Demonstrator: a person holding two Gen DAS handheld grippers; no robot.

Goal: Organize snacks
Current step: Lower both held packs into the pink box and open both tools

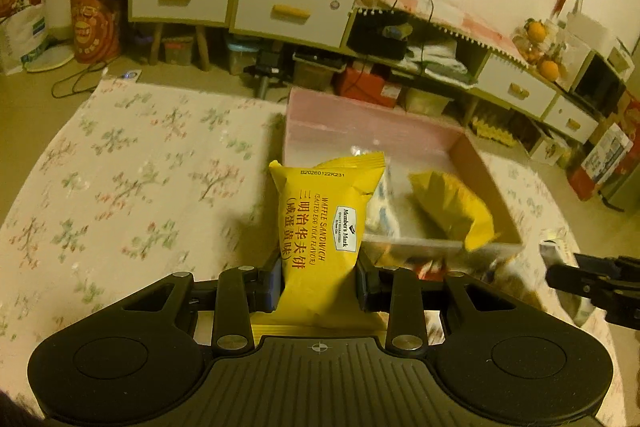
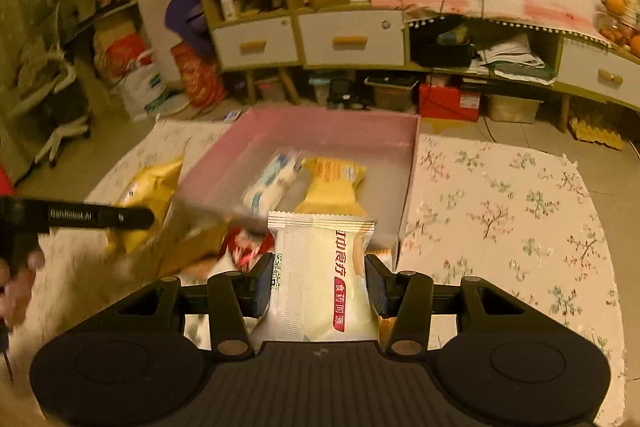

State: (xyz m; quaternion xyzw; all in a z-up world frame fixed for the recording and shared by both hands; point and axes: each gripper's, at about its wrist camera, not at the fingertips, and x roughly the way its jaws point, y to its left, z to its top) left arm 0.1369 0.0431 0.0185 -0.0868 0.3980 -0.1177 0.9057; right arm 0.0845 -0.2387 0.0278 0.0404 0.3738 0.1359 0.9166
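Observation:
My left gripper [image 1: 320, 277] is shut on a yellow waffle sandwich packet [image 1: 326, 227], held upright just left of the pink box [image 1: 340, 123]. My right gripper [image 2: 318, 281] is shut on a white snack packet [image 2: 320, 275] with red lettering, held in front of the box's [image 2: 320, 131] near wall. Inside the box lie a yellow packet [image 2: 334, 183], also seen in the left wrist view [image 1: 452, 207], and a white-and-blue packet [image 2: 272, 183]. The left gripper and its yellow packet [image 2: 148, 195] show at the left of the right wrist view.
The box stands on a floral tablecloth [image 1: 140, 187]. Small red-and-white wrapped snacks [image 2: 244, 243] lie by the box's near wall. Low cabinets with white drawers [image 1: 296, 11] and floor clutter stand beyond the table. The right gripper's black body [image 1: 592, 279] sits at the right edge.

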